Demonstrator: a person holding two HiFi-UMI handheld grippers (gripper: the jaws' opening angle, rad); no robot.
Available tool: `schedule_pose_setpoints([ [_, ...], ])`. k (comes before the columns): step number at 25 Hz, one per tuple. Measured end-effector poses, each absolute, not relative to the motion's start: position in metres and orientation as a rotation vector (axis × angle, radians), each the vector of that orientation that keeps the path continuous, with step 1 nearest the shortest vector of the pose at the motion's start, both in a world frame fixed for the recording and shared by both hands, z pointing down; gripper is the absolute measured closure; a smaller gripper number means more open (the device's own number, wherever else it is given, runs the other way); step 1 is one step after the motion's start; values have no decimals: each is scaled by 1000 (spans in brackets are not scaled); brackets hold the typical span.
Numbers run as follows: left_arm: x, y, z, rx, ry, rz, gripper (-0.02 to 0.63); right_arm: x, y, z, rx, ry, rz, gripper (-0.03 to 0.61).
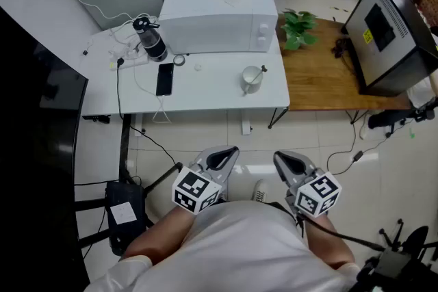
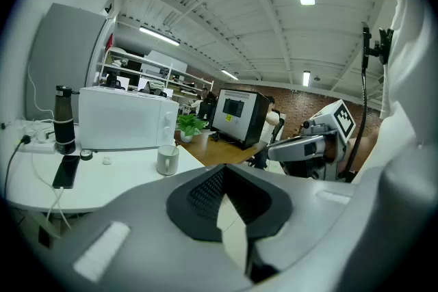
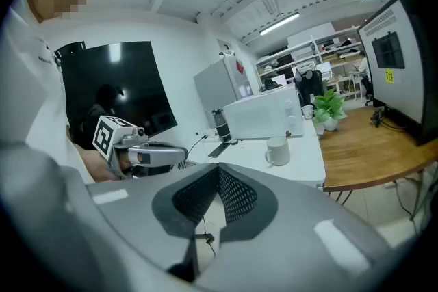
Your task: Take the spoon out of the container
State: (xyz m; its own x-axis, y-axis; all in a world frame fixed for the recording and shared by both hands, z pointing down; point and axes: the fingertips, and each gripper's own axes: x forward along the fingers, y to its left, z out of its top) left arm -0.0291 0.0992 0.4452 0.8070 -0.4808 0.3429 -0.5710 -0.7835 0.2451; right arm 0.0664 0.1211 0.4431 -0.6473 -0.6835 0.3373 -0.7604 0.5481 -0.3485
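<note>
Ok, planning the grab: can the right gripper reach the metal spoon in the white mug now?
Probably not: the right gripper hangs near the person's body, floor between it and the white table. Nothing else blocks the metal spoon.

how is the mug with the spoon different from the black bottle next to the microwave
The mug is white, short and open-topped, with a spoon leaning in it; the bottle is dark, taller and narrower. The mug stands in front of the microwave, near its right end; the bottle stands at its left end. Both stand upright on the white table.
</note>
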Motion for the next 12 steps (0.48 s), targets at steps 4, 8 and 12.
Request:
schedule_pose_setpoints([
  [4, -33, 98, 444, 2666, -784, 367, 609, 58, 120, 442, 1238, -2618, 702, 572],
  [8, -39, 99, 444, 2688, -765, 358, 609, 50, 120, 441, 1258, -2607, 692, 572],
  [12, -51, 94, 443, 2696, -746, 340, 609, 41, 119, 438, 1300, -2591, 681, 572],
])
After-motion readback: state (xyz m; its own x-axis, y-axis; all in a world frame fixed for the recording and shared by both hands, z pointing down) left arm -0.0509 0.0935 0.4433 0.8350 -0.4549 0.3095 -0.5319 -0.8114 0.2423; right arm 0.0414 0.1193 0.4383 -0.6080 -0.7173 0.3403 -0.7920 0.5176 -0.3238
